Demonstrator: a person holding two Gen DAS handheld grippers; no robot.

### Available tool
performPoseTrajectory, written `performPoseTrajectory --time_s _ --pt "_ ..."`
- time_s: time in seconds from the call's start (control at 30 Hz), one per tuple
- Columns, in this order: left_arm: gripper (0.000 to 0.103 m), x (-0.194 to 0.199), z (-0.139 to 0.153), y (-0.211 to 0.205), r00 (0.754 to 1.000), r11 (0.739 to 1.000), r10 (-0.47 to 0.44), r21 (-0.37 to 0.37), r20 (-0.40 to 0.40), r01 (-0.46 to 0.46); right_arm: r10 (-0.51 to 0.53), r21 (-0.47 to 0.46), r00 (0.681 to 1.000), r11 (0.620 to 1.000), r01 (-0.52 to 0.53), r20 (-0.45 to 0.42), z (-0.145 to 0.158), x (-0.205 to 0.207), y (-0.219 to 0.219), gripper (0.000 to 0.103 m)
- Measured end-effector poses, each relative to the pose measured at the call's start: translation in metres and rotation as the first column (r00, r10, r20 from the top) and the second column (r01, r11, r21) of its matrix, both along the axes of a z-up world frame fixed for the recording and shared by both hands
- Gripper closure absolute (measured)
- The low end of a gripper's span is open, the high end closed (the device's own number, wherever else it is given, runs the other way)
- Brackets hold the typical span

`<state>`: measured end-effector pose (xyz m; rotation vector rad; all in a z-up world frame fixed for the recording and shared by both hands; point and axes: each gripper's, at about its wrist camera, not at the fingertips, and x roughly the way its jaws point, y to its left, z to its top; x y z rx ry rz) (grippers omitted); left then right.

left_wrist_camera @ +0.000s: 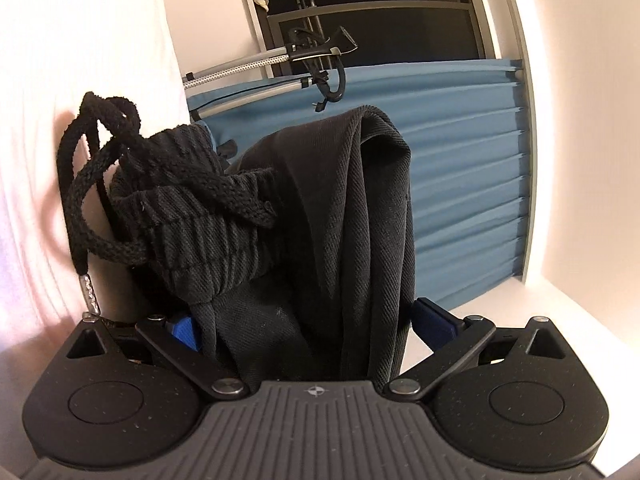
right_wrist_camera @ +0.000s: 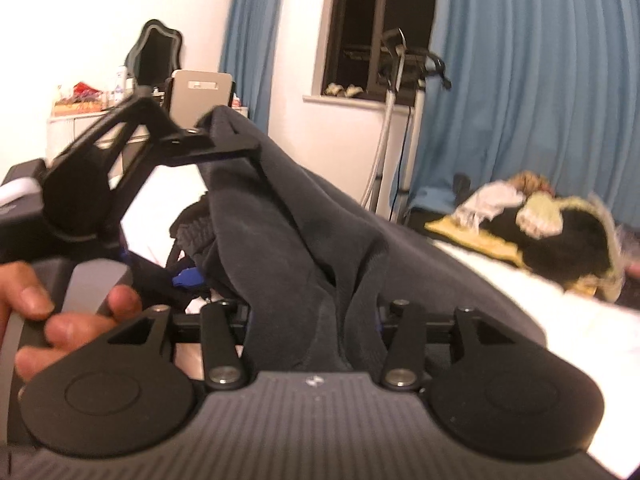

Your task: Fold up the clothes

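Left gripper [left_wrist_camera: 308,320]: a thick fold of the dark trousers [left_wrist_camera: 352,216] stands between its blue fingers [left_wrist_camera: 184,330], which sit fairly wide apart with the cloth filling the space. The fingertips are buried in fabric, so whether the pads press on it cannot be told. The ribbed waistband [left_wrist_camera: 188,208] bunches at the left finger, and the drawstring [left_wrist_camera: 92,184], with a metal tip, loops out to the left of it.

Right gripper [right_wrist_camera: 316,312]: the same trousers [right_wrist_camera: 304,220] run up from between its fingers, which stand at a middling width with the cloth gathered in the gap. The pads are hidden, so a firm grip cannot be confirmed. The garment rises from here to the far left, where it hangs over the other gripper [right_wrist_camera: 224,140]. A hand [right_wrist_camera: 60,312] at near left holds that tool's handle.

Surface and room: the lower part of the trousers lies on a bed [right_wrist_camera: 540,312] with a white cover. On the far right of the bed is a heap of clothes [right_wrist_camera: 540,224]. Beyond stand blue curtains [right_wrist_camera: 520,80], a dark window [right_wrist_camera: 380,28] and white walls.

Views compared: only the right wrist view shows the bed, the heap, a dresser [right_wrist_camera: 80,120] with a mirror [right_wrist_camera: 156,52] at far left, and the hand. Only the left wrist view shows the waistband and drawstring closely, against a white cloth [left_wrist_camera: 60,120] at left, with a pleated blue curtain [left_wrist_camera: 460,160] and a metal pole [left_wrist_camera: 240,68] beyond.
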<state>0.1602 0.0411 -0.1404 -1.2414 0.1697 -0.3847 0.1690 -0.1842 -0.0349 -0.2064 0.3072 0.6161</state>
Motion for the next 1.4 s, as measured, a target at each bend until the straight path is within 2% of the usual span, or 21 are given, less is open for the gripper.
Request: performPoseTrajectory --time_s 0.2,0.3,0.37,0.43,0.53,0.57,0.67,0.7,0.73,0.77,0.83,0.87,0.9,1.0,1.07,1.1,1.17,1.2,1.23,1.33,1.4 --pt "0.002 0.004 0.005 0.002 1.0 1.0 -0.012 0.014 0.016 0.011 -0.007 -0.031 0.985 0.999 0.012 0.174 0.005 -0.017 -0.003 0.048" --pt "0.001 0.007 0.008 0.004 1.0 0.999 -0.013 0.031 0.005 0.012 0.021 -0.054 0.99 0.998 -0.013 0.138 -0.005 -0.002 0.009 0.049" --pt "0.001 0.009 0.007 0.005 1.0 0.999 -0.009 0.036 -0.019 0.01 0.039 -0.087 0.994 0.996 -0.03 0.102 -0.016 0.006 0.014 0.065" --pt "0.001 0.015 0.006 0.009 0.995 0.998 0.007 0.057 -0.1 -0.001 0.072 -0.092 0.996 0.994 -0.066 0.061 -0.02 0.006 0.014 0.074" --pt "0.003 0.032 -0.009 0.024 0.962 0.999 0.001 0.032 -0.272 0.008 0.126 -0.144 0.991 0.983 -0.117 0.053 -0.026 -0.002 0.017 0.075" --pt "0.003 0.033 -0.012 0.028 0.958 1.0 -0.004 0.015 -0.285 0.009 0.133 -0.146 0.99 0.981 -0.125 0.045 -0.026 -0.005 0.018 0.075" --pt "0.007 0.034 -0.007 0.027 0.954 0.999 0.0 0.038 -0.3 0.012 0.119 -0.091 0.993 0.989 -0.117 0.013 -0.015 -0.011 0.009 0.07" --pt "0.014 0.034 -0.008 0.028 0.95 0.999 0.007 0.044 -0.312 0.007 0.109 -0.018 0.994 0.994 -0.11 -0.032 -0.007 -0.009 -0.002 0.066" --pt "0.021 0.034 -0.009 0.029 0.946 0.999 0.014 0.048 -0.324 0.002 0.104 0.103 0.989 0.99 -0.094 -0.103 0.001 -0.004 -0.02 0.055" --pt "0.024 0.034 -0.01 0.03 0.942 0.999 0.018 0.044 -0.335 -0.004 0.105 0.23 0.98 0.971 -0.064 -0.167 0.005 0.001 -0.04 0.048" --pt "0.03 0.032 -0.012 0.029 0.936 0.999 0.021 0.033 -0.351 -0.01 0.01 0.386 0.974 0.919 0.08 -0.226 0.006 0.01 -0.082 0.017" --pt "0.031 0.032 -0.011 0.029 0.935 0.999 0.023 0.037 -0.354 -0.011 -0.033 0.456 0.965 0.877 0.153 -0.26 0.006 0.014 -0.102 0.011" --pt "0.032 0.032 -0.009 0.029 0.934 0.999 0.025 0.043 -0.356 -0.011 -0.075 0.512 0.952 0.829 0.226 -0.297 0.005 0.018 -0.123 0.01" --pt "0.034 0.03 -0.008 0.025 0.933 0.999 0.028 0.051 -0.359 -0.01 -0.201 0.501 0.868 0.748 0.436 -0.454 -0.015 0.047 -0.161 0.01" --pt "0.034 0.032 -0.02 0.027 0.934 0.999 0.029 0.049 -0.356 -0.013 -0.185 0.494 0.813 0.712 0.498 -0.553 -0.038 0.064 -0.172 0.01" --pt "0.034 0.041 -0.024 0.044 0.935 0.999 0.019 0.045 -0.355 -0.003 -0.167 0.494 0.784 0.693 0.525 -0.598 -0.05 0.072 -0.176 0.01" --pt "0.034 0.047 -0.026 0.055 0.935 0.999 0.016 0.049 -0.353 0.001 -0.032 0.57 0.752 0.63 0.527 -0.659 -0.076 0.084 -0.178 0.013" --pt "0.036 0.049 -0.026 0.057 0.936 0.998 0.018 0.06 -0.351 0.003 -0.009 0.586 0.748 0.615 0.528 -0.663 -0.081 0.088 -0.176 0.013" --pt "0.04 0.05 -0.027 0.059 0.937 0.997 0.021 0.073 -0.349 0.005 0.006 0.597 0.747 0.605 0.526 -0.665 -0.086 0.091 -0.173 0.021" --pt "0.05 0.055 -0.022 0.061 0.938 0.993 0.032 0.114 -0.346 0.009 -0.056 0.558 0.782 0.669 0.491 -0.621 -0.075 0.089 -0.164 0.052" --pt "0.056 0.056 -0.014 0.063 0.941 0.988 0.045 0.156 -0.336 0.008 -0.082 0.539 0.798 0.696 0.475 -0.597 -0.063 0.085 -0.16 0.062"
